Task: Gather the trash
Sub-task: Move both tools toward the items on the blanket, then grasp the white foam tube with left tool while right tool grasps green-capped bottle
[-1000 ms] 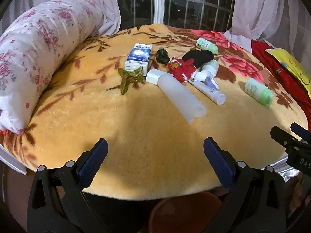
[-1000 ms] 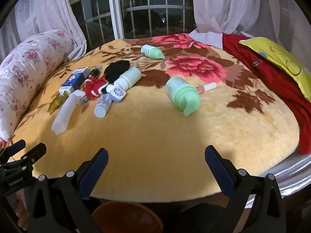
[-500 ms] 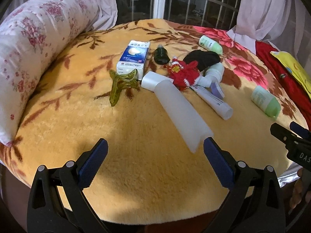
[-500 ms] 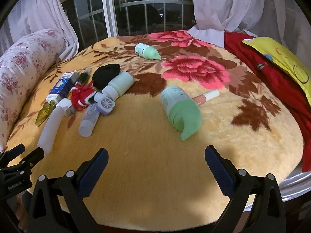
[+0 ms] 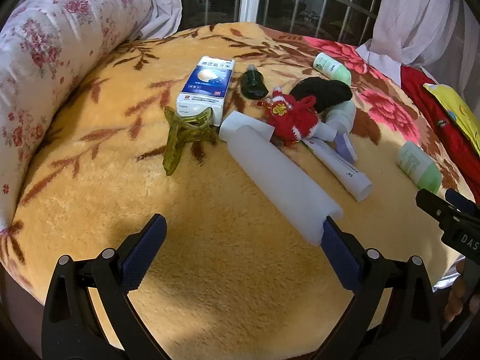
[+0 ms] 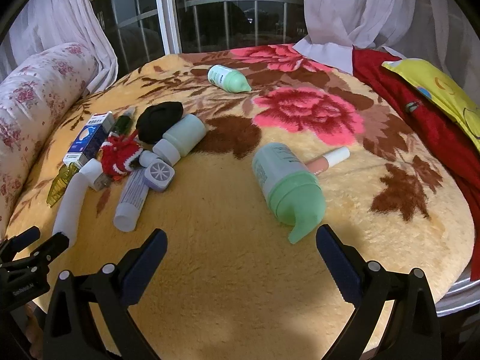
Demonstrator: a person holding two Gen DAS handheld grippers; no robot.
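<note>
Several items lie on a yellow flowered blanket [image 5: 99, 198]. A long white tube [image 5: 279, 180] lies in front of my left gripper [image 5: 240, 240], which is open and empty; the tube's near end is at the right finger's tip. Behind it are a green hair clip [image 5: 183, 135], a blue-white box [image 5: 207, 87], a dark bottle [image 5: 253, 84], a red knit toy [image 5: 288, 117], a black cloth [image 5: 324, 93] and a small tube [image 5: 339, 168]. My right gripper [image 6: 240, 249] is open and empty just short of a green bottle [image 6: 288, 186]. A lip gloss [image 6: 328, 159] lies behind that bottle.
A flowered bolster pillow [image 5: 45, 60] lines the left side. A red cloth [image 6: 420, 114] and a yellow pillow [image 6: 444, 90] lie on the right. A second green bottle [image 6: 229, 79] lies at the back, and a pale jar [image 6: 183, 138] and a purple round case [image 6: 159, 175] sit mid-left. Window and curtains stand behind.
Both grippers have moved forward over the bed toward the items. The white tube's end now reaches the left gripper's right finger, and the green bottle lies near the right gripper.
</note>
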